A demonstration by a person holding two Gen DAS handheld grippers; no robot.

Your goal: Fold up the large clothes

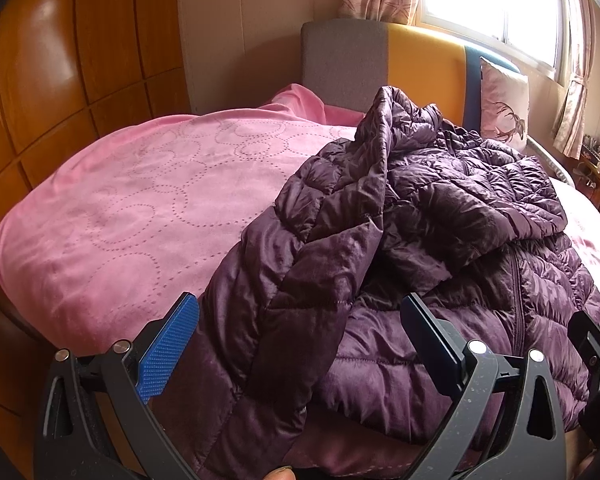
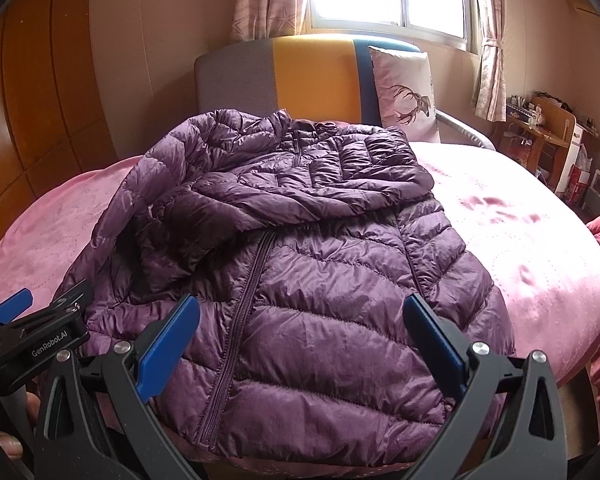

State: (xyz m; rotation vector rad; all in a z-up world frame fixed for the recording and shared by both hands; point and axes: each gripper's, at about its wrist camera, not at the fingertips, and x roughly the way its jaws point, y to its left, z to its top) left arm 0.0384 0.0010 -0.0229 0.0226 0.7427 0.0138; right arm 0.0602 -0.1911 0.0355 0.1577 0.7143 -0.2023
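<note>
Purple down jacket shown zipped on the pink bedspread, one side folded inward. Left gripper and right gripper are held agape, empty; the hem is best gripped evenly.

The jacket is thin quilted cloth with a slight sheen, puffy between stitched seams, and its zip looks matt; the blanket under it is soft, velvety pink cloth stamped with rings of small dots. The wardrobe is glossy varnished wood that catches the light, while the headboard is covered in matt woven fabric. Each gripper, left and right, has matt black speckled plastic arms, shiny metal pins and blue pads with a fine knobbly texture.
</note>
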